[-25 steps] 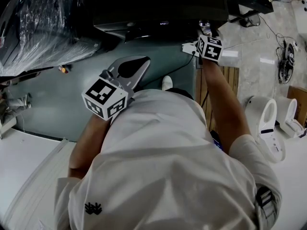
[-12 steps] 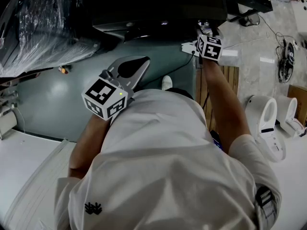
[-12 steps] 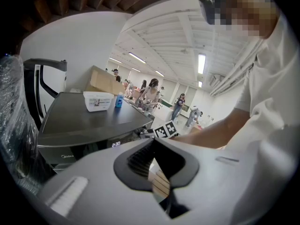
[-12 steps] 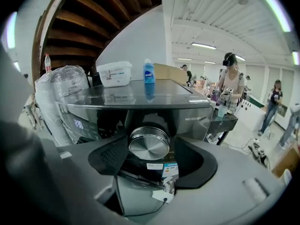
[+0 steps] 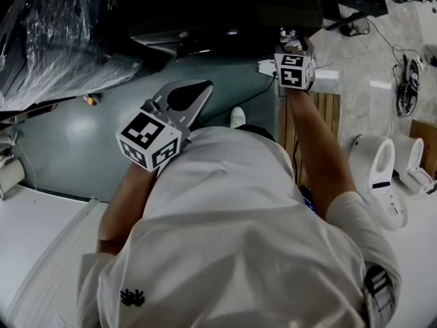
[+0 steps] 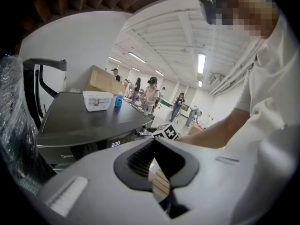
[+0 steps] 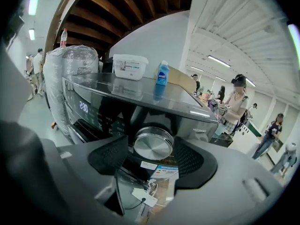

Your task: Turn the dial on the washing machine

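Observation:
The dark washing machine [image 7: 140,102] fills the right gripper view, its display [image 7: 83,107] lit. The round silver dial [image 7: 153,143] on its front panel sits between my right gripper's [image 7: 153,159] two dark pads [image 7: 110,156], which close in on its sides. In the head view the right gripper [image 5: 293,43] reaches to the machine's front edge, its marker cube [image 5: 294,70] above the jaws. My left gripper [image 5: 203,86] hangs back over the grey floor, jaws shut and empty. The left gripper [image 6: 154,146] faces the machine [image 6: 89,121] from the side.
A white tub [image 7: 130,66] and a blue bottle [image 7: 162,74] stand on the washer's top. A plastic-wrapped bundle [image 5: 54,33] stands to its left. A wooden slat platform [image 5: 328,108], white appliances [image 5: 375,169] and floor cables [image 5: 406,80] lie to the right. People stand in the background.
The right gripper's marker cube has rolled from a tilted to a squarer pose and shifted slightly left, still at the dial. The left gripper has stayed put.

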`<state>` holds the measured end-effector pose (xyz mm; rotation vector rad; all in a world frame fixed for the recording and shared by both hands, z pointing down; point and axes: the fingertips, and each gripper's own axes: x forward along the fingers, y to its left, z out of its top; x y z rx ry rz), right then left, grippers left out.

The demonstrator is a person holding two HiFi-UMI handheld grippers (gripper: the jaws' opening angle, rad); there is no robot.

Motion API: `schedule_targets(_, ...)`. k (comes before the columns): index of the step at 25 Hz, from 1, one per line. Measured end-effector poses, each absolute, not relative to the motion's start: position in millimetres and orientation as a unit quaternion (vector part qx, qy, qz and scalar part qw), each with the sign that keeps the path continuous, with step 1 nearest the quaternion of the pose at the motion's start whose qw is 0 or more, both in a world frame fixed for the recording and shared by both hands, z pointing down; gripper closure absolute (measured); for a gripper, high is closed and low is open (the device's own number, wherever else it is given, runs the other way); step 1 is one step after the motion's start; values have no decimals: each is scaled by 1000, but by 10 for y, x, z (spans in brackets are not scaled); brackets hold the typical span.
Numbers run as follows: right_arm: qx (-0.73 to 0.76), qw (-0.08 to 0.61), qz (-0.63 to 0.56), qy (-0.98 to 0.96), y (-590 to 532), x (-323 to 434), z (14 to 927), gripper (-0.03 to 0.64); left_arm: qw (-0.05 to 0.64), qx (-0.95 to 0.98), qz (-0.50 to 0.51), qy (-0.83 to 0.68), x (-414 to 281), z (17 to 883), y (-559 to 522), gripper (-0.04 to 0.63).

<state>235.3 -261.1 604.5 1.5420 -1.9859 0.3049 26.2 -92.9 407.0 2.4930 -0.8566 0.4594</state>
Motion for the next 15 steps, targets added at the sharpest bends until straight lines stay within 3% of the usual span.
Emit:
schedule_targets(8, 595, 310, 120, -732, -2635, 2405, 6059, 345, 230, 906, 169, -313, 247, 4065, -924, 540)
schedule_targets(15, 606, 274, 158, -730, -2633, 2448, 5995, 348, 229, 904, 170, -318, 225, 4050, -911, 540)
